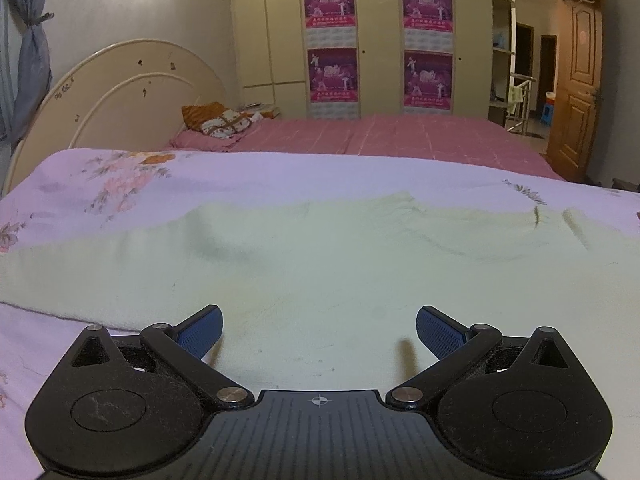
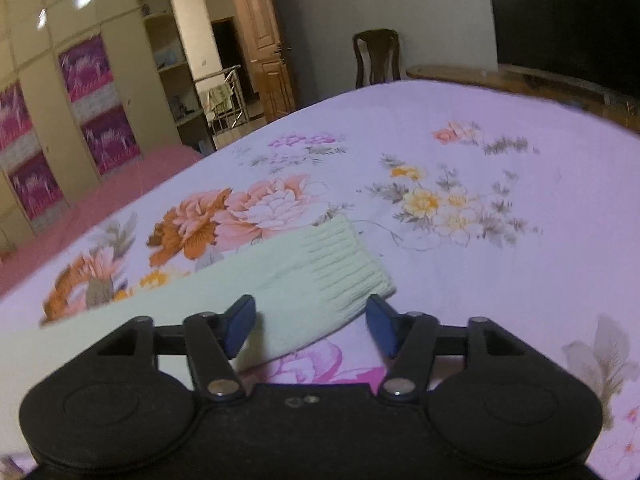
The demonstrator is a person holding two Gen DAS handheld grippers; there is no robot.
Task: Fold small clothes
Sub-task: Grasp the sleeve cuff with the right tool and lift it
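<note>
A bedroom in a home. Big bed (image 1: 120, 208) with a flowery purple sheet in front. Behind the bed, a second bed (image 1: 400, 136) in pink with a round cream headboard (image 1: 120, 92) and a pillow (image 1: 224, 122). Behind that, tall cupboards (image 1: 380, 40) with purple posters (image 1: 332, 76). Right of the cupboards, a brown wooden door (image 1: 576, 92).

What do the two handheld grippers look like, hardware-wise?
Both match: the left gripper and right gripper have matte black bodies with round side discs, black linkage arms on silver pivot pins, and blue textured finger pads. The left body is ribbed with a small white crosshair mark. No cables, hands or sleeves visible.
</note>
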